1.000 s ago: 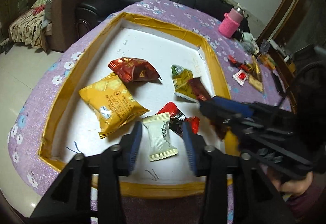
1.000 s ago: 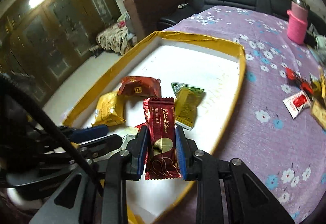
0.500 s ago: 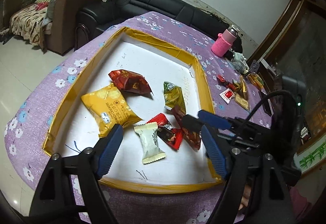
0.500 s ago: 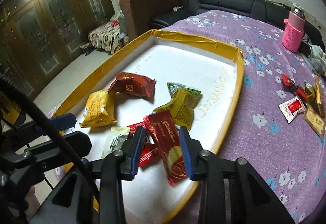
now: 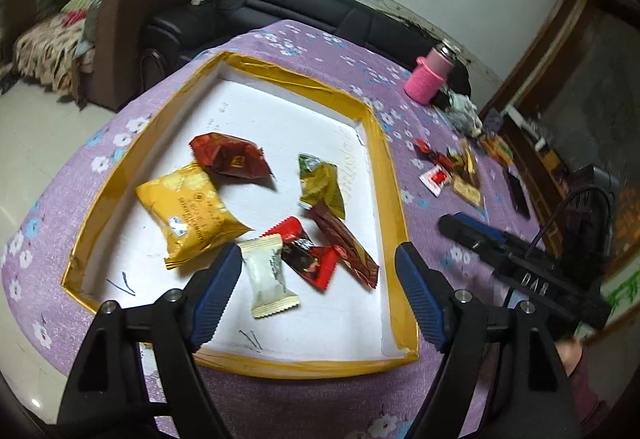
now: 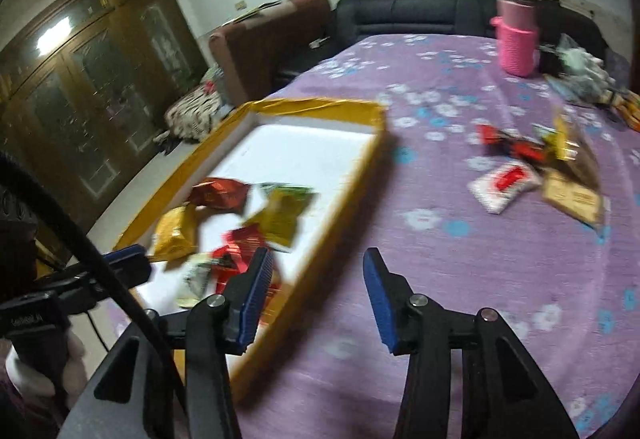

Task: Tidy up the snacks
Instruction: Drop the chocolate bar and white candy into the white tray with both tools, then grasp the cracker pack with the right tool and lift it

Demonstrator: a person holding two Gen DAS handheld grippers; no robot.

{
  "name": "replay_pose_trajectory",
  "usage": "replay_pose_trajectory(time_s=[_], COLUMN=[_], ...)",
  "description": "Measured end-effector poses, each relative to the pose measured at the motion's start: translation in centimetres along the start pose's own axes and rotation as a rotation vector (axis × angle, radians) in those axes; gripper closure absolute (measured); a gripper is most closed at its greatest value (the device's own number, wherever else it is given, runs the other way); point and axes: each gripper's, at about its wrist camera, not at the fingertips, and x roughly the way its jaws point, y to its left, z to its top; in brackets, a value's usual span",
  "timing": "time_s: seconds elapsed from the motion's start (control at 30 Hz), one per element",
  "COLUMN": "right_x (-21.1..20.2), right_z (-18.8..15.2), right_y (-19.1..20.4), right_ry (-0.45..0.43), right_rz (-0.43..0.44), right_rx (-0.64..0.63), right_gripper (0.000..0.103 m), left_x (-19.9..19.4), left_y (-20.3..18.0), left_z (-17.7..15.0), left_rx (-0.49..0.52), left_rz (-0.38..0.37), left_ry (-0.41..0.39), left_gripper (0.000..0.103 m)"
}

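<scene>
A shallow white tray with a yellow taped rim (image 5: 394, 175) lies on the purple flowered cloth. In it are a yellow packet (image 5: 192, 207), a dark red packet (image 5: 228, 155), a green-gold packet (image 5: 320, 179), a long dark red bar (image 5: 344, 243), a red-black packet (image 5: 308, 255) and a white candy (image 5: 268, 275). My left gripper (image 5: 318, 257) hangs open over the tray's near end and grips nothing. My right gripper (image 6: 318, 259) is over the cloth just right of the tray rim (image 6: 340, 207). Its jaws are opening with nothing between them.
Loose snacks lie on the cloth to the right: a white-red sachet (image 6: 504, 183), red candies (image 6: 516, 147) and gold packets (image 6: 572, 195). A pink bottle (image 6: 516, 43) stands at the far edge. Sofas and a wooden cabinet stand beyond the table.
My right gripper let go of the dark red bar, which now lies in the tray, and swung right off the tray. My left jaws widened away from the white candy.
</scene>
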Motion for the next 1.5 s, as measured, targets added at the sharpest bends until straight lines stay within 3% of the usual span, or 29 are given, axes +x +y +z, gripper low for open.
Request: replay_pose_trajectory(time_s=[0.2,0.43,0.73,0.97,1.0,1.07,1.17,1.23,1.33,1.37,1.43,1.5], right_x=[-1.9,-3.6,-1.4,2.8,3.4,4.2,3.8,3.1,2.2,1.6,-0.2,-1.1], right_z=[-1.0,-0.2,5.8,10.4,10.7,10.5,9.9,9.2,7.3,6.7,6.1,6.7], right_y=[-9.1,-18.1,-21.3,-24.1,-24.6,-25.4,-24.4,-22.9,-19.4,-18.1,-16.5,-17.2], right_ry=[0.010,-0.030,-0.089,-0.025,-0.015,0.026,0.089,0.144,0.278,0.307,0.260,0.187], right_rz=[-0.139,-0.176,-0.211,-0.273,-0.272,-0.249,-0.138,-0.020,0.249,0.286,0.212,0.113], right_rx=[0.153,0.420,0.465,0.435,0.438,0.457,0.426,0.375,0.265,0.204,0.112,0.144], right_gripper=[0.050,0.049,0.044,0.042,0.038,0.037,0.037,0.038,0.043,0.044,0.044,0.042], left_x=[0.4,1.6,1.7,2.1,2.1,2.1,2.3,2.4,2.6,2.6,2.4,2.3], left_y=[-2.1,-4.7,-6.3,-6.9,-6.9,-6.8,-6.6,-6.6,-7.0,-7.3,-7.7,-8.0], left_z=[-0.3,-0.7,-0.9,-1.2,-1.2,-1.2,-1.0,-1.0,-1.1,-1.2,-1.3,-1.5], left_rx=[0.066,0.118,0.155,0.166,0.167,0.166,0.148,0.141,0.150,0.157,0.166,0.171], left_rz=[-0.042,-0.079,-0.102,-0.110,-0.108,-0.106,-0.120,-0.132,-0.145,-0.150,-0.157,-0.161], left_ry=[0.012,0.044,0.055,0.082,0.085,0.087,0.088,0.092,0.097,0.099,0.100,0.101], left_gripper=[0.024,0.024,0.023,0.023,0.023,0.023,0.023,0.023,0.023,0.023,0.023,0.023])
